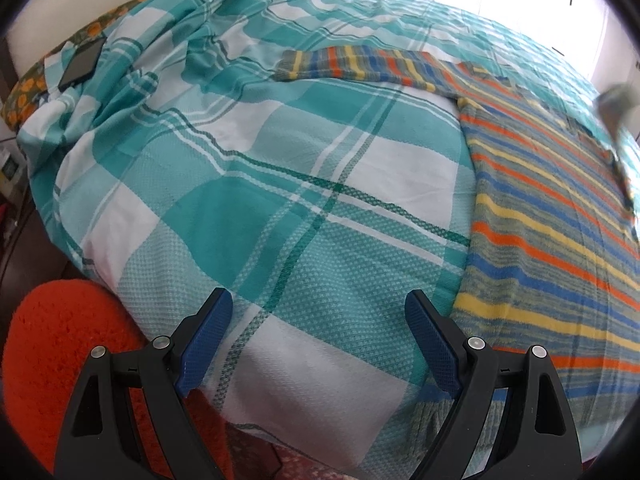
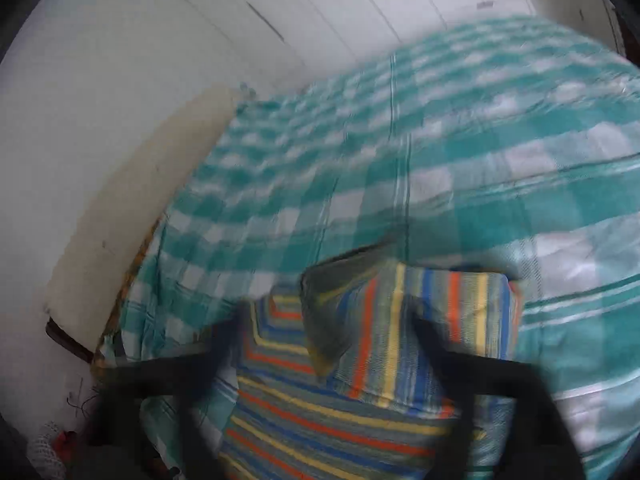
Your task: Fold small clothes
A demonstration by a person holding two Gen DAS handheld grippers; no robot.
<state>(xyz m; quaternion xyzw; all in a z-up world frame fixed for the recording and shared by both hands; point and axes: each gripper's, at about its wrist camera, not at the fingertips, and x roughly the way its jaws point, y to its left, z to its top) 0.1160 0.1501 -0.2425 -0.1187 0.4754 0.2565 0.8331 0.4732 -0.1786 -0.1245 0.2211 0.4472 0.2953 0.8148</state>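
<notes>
A small sweater [image 1: 552, 216] striped in orange, yellow, blue and grey-green lies flat on the right of the bed. One sleeve [image 1: 352, 65] stretches out to the left across the cover. My left gripper [image 1: 319, 298] hangs open over bare cover near the bed's front edge, just left of the sweater's hem, with nothing between its fingers. The right wrist view is smeared. In it the other sleeve [image 2: 416, 320] lies folded over the sweater's body [image 2: 320, 432]. My right gripper [image 2: 332, 340] is above that sleeve with its dark fingers [image 2: 236, 344] wide apart, open.
A teal and white checked cover [image 1: 248, 184] spreads over the bed. A dark phone [image 1: 82, 64] lies at its far left by an orange-flowered pillow [image 1: 28, 88]. An orange fluffy rug or cushion [image 1: 64, 356] sits below the front left corner. A white wall [image 2: 160, 40] lies beyond.
</notes>
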